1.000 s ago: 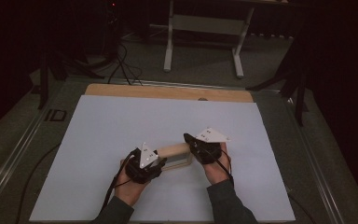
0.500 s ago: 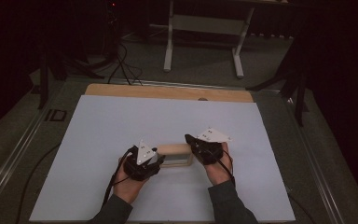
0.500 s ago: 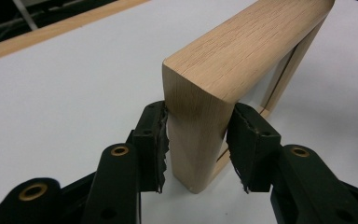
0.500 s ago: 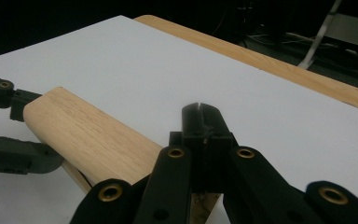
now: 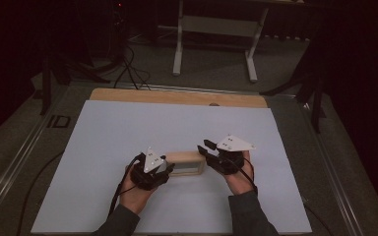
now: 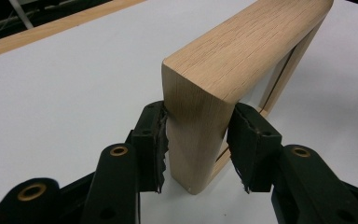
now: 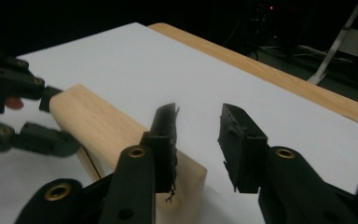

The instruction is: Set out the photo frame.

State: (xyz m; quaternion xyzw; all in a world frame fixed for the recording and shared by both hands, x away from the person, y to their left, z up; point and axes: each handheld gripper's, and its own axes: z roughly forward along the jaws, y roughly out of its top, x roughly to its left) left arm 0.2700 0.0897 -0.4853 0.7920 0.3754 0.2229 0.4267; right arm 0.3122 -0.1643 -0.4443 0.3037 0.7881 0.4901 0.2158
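Gripping one wooden frame [image 5: 186, 163], two grippers

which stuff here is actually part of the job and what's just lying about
In the job:
- wooden frame
- left tongs, shut on the frame's end
- right tongs, open beside its other end

Just there:
- white sheet
- wooden board
- white stand

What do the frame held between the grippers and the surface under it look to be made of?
The frame looks like light solid wood, perhaps oak: open straight grain, rounded corners, a smooth matt finish. Whether a pane sits inside it is hard to tell. The white sheet under it is flat, matt and even, likely paper or thin board. It lies on a wooden board, whose tan edge with faint grain shows along the far side.
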